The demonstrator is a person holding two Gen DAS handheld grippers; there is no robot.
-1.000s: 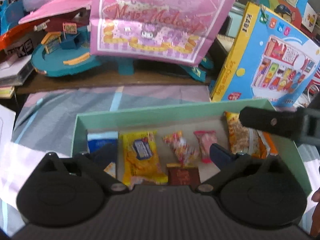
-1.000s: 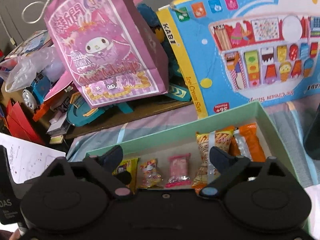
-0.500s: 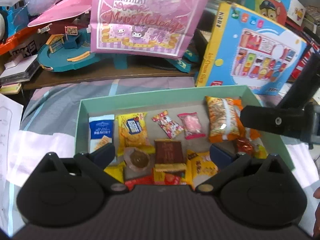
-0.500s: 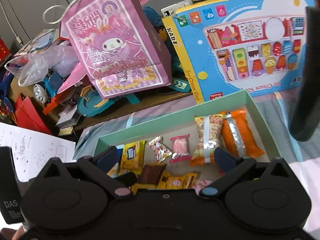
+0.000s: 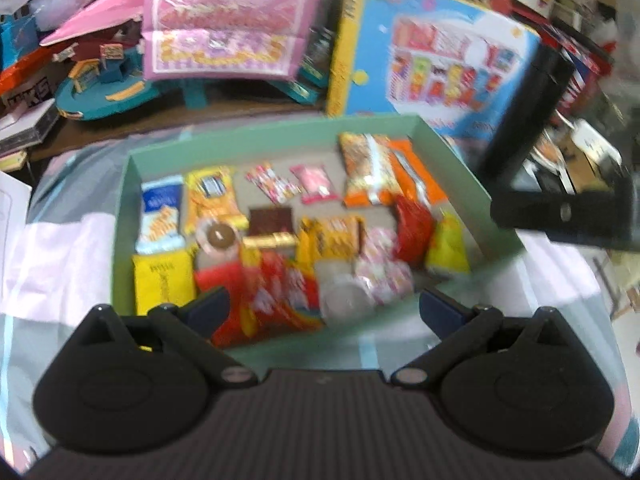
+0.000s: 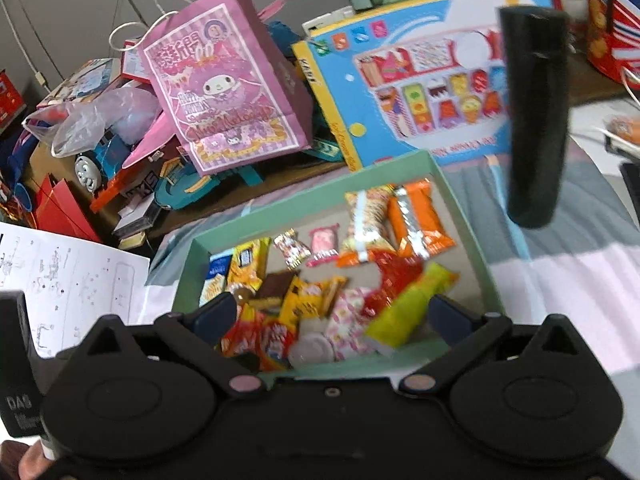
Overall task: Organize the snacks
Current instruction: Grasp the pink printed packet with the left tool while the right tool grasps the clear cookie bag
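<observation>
Right tongs (image 6: pixel 330 312) spread wide, nothing between them, hovering at 6 o'clock edge of green box (image 6: pixel 460 204). Box lies on striped cloth (image 6: pixel 580 272), holds loose snack packets: orange packets (image 6: pixel 420 220) at 1 o'clock corner, yellow-green packet (image 6: pixel 408 308) tilted near right finger, brown square packet (image 6: pixel 276 284) mid-box. Pink gift bag (image 6: pixel 224 96) at 11 o'clock, blue toy box (image 6: pixel 432 92) at 1 o'clock, black cylinder (image 6: pixel 536 120) at 2 o'clock.

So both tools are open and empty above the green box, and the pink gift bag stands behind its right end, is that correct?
Nearly: the pink gift bag stands behind the green box's left end, as the right wrist view shows. Both the left tool and right tool are open and empty.
</observation>
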